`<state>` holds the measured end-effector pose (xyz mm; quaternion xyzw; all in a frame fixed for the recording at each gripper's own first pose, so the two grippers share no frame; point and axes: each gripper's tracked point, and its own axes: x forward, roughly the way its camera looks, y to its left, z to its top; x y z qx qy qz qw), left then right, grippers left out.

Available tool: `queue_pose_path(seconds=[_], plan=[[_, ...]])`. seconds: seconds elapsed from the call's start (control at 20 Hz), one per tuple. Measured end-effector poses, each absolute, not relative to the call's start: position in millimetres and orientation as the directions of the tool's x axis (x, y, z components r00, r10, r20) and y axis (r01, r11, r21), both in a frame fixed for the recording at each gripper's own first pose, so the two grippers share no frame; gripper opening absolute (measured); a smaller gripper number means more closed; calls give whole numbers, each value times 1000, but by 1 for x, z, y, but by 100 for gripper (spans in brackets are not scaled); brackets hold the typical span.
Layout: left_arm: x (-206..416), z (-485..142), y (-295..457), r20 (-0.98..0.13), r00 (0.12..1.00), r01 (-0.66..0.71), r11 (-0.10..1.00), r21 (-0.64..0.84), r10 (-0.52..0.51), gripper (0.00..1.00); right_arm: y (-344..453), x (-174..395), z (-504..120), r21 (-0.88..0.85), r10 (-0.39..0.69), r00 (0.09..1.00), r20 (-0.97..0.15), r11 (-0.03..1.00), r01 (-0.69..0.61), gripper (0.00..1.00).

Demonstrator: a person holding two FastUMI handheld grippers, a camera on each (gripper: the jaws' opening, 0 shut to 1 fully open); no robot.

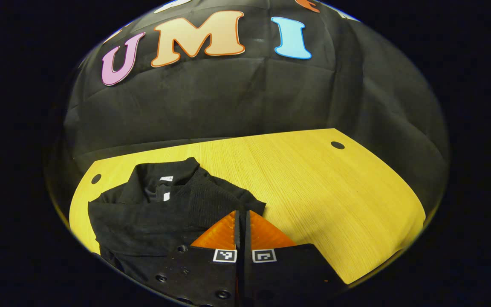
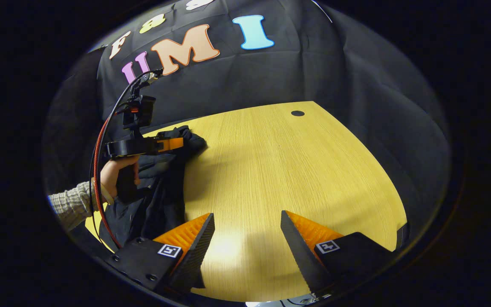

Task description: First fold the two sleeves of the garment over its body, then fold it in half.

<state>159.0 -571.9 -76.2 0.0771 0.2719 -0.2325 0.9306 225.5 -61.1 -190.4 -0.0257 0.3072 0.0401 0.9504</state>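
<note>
A black garment [image 1: 143, 217] lies on the left part of the yellow wooden table [image 1: 313, 183], collar towards the booth wall. One sleeve [image 1: 215, 194] is drawn across its body and ends at my left gripper [image 1: 242, 212], whose fingers are pressed together on the sleeve's edge. In the right gripper view the left gripper [image 2: 181, 144] is held by a hand [image 2: 113, 175] above the bunched garment [image 2: 160, 200], fabric rising to its tip. My right gripper [image 2: 246, 215] stands open over bare table [image 2: 271, 162], just right of the garment, nothing between its fingers.
The table has round cable holes near its far corners [image 1: 337, 145] [image 1: 96, 178] [image 2: 297, 113]. A red cable [image 2: 97, 170] loops from the left gripper past a checked sleeve [image 2: 70, 202]. The black booth wall closes off the back.
</note>
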Motion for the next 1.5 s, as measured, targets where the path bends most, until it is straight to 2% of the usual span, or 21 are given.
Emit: queue_pose_path(seconds=[0.05, 0.1, 0.15, 0.2, 0.35, 0.4, 0.45, 0.6, 0.75, 0.8, 1.1, 1.5], plan=[[157, -72, -570, -537, 746, 476, 879, 17, -393, 1, -62, 224, -193, -28, 61, 806, -589, 995, -96, 93], [157, -66, -569, -529, 749, 478, 878, 14, -399, 1, -62, 223, -194, -33, 61, 804, -591, 995, -99, 98], [154, -59, -569, -517, 752, 481, 877, 4, -410, 4, -62, 223, -196, -39, 59, 803, -593, 994, -102, 93], [153, -51, -573, -503, 749, 491, 871, -14, -430, 6, -61, 222, -196, -41, 61, 801, -595, 993, -106, 98], [148, -28, -572, -461, 765, 509, 861, 4, -450, 34, -54, 218, -197, -40, 74, 800, -595, 992, -122, 98], [147, -21, -570, -452, 774, 507, 861, 22, -444, 43, -52, 218, -197, -43, 79, 803, -591, 991, -129, 93], [146, -16, -567, -441, 780, 507, 861, 30, -444, 47, -49, 218, -196, -47, 84, 805, -587, 990, -137, 98], [140, 3, -559, -406, 801, 492, 870, 29, -440, 49, -39, 214, -197, -52, 105, 811, -576, 985, -164, 98], [129, 20, -540, -379, 823, 465, 885, 21, -423, 100, -20, 203, -199, -58, 129, 809, -574, 979, -198, 94], [127, 26, -531, -368, 832, 454, 891, 23, -415, 96, -15, 200, -201, -63, 135, 807, -575, 976, -207, 99], [101, 52, -451, -319, 880, 396, 915, 80, -353, 96, 15, 179, -210, -93, 142, 808, -571, 967, -236, 98], [45, 46, -314, -349, 910, 284, 951, 124, -226, 94, 57, 149, -222, -113, 122, 819, -561, 969, -221, 98]])
